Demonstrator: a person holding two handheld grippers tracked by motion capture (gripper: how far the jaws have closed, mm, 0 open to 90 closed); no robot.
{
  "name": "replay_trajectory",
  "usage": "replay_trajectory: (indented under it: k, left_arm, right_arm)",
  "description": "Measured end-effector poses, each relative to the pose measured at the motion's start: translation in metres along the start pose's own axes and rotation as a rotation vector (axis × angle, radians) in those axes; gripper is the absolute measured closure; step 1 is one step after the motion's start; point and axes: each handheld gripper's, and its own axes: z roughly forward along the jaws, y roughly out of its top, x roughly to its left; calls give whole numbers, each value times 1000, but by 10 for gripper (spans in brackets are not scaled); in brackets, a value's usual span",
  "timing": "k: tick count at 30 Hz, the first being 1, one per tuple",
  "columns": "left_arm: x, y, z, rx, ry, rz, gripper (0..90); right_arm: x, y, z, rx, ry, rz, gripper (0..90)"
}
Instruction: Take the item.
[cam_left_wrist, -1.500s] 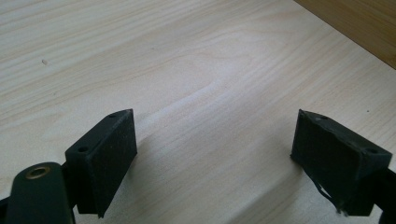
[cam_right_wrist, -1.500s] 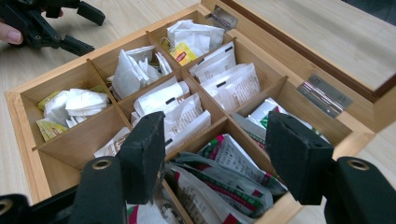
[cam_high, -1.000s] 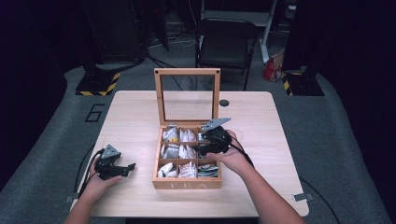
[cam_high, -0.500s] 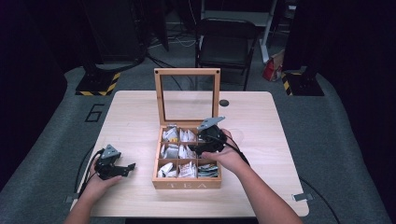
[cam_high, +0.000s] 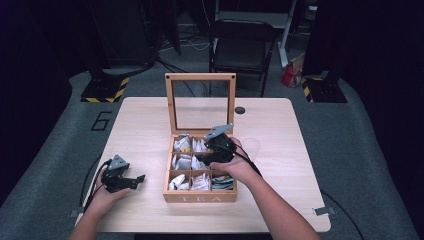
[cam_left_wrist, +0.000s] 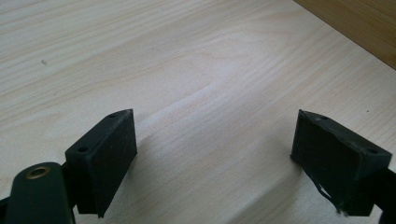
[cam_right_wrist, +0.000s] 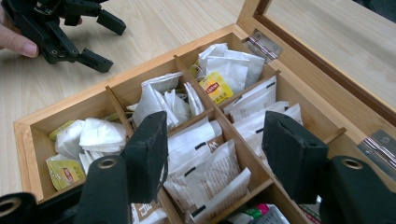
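Observation:
A wooden tea box (cam_high: 200, 196) stands mid-table with its glass lid (cam_high: 201, 102) upright. Its compartments hold white paper tea bags (cam_right_wrist: 205, 158) and a yellow-labelled one (cam_right_wrist: 215, 87). My right gripper (cam_high: 212, 150) hovers over the box's middle and right compartments. In the right gripper view this gripper (cam_right_wrist: 217, 140) is open, with nothing between its jaws and the tea bags just below. My left gripper (cam_high: 137, 181) rests on the table to the left of the box. It is open (cam_left_wrist: 215, 135) over bare wood, with the box's side (cam_left_wrist: 355, 23) ahead at the upper right.
The light wooden table (cam_high: 280, 130) has bare surface on both sides of the box. A small dark disc (cam_high: 240, 110) lies behind the box to the right. A black chair (cam_high: 242, 50) stands beyond the far edge. The left gripper (cam_right_wrist: 70, 28) also appears at the upper left of the right gripper view.
My right gripper has shifted a little to the left, from the box's right side toward its middle. The left gripper has stayed where it was.

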Motion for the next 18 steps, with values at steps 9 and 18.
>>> replay_trajectory:
  k: [9, 18]
  left_arm:
    - [0, 0, 0, 0, 0, 0, 136]
    - [0, 0, 0, -1, 0, 0, 136]
  right_arm:
    - [6, 3, 10, 12, 37, -7, 449]
    - [12, 5, 23, 26, 79, -22, 519]
